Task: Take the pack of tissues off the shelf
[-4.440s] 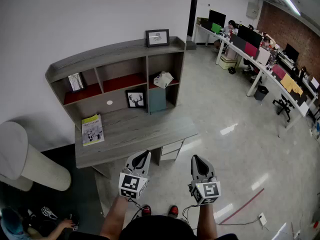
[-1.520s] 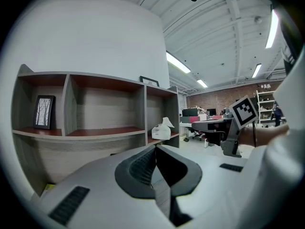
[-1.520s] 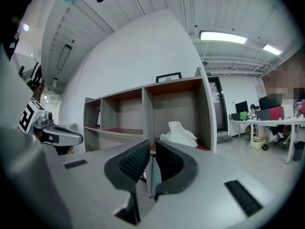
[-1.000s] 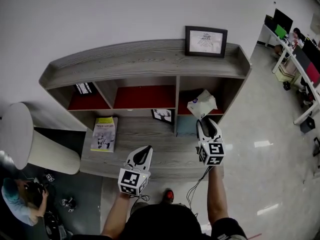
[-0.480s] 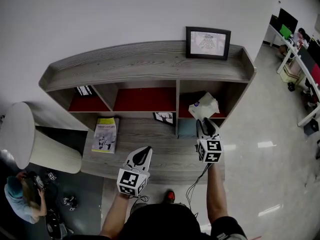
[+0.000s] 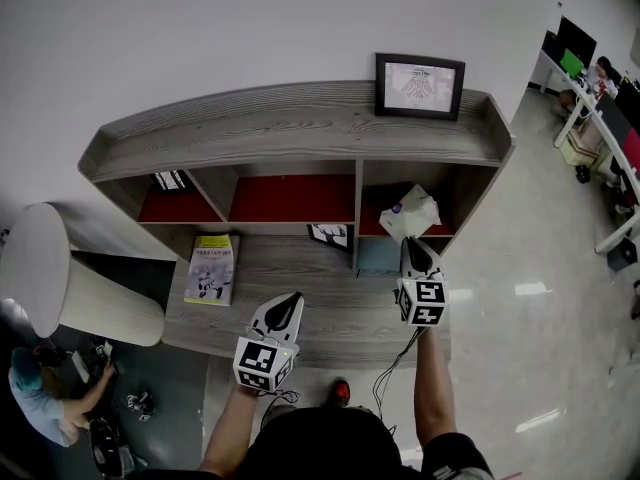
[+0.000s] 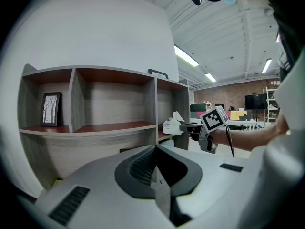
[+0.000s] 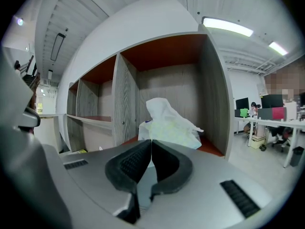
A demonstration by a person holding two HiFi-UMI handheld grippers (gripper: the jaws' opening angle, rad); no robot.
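Grey wood shelf (image 6: 290,128) stands on tabletop (image 6: 310,303), three red-floored compartments. Framed picture (image 6: 419,85) on shelf top, right end. Green-covered book (image 6: 211,268) flat on tabletop, left side. Pack of tissues (image 6: 412,211) sits in right compartment, near front edge, one tissue sticking up. Right tongs (image 6: 412,241) closed, tips at pack's near edge; whether wrapper is pinched, cannot tell. Left tongs (image 6: 292,298) closed, nothing between them, over tabletop's front, well apart from pack.

Bright, even light from ceiling strip lights (image 8: 228,26); gripper views bulge fisheye with black corners.
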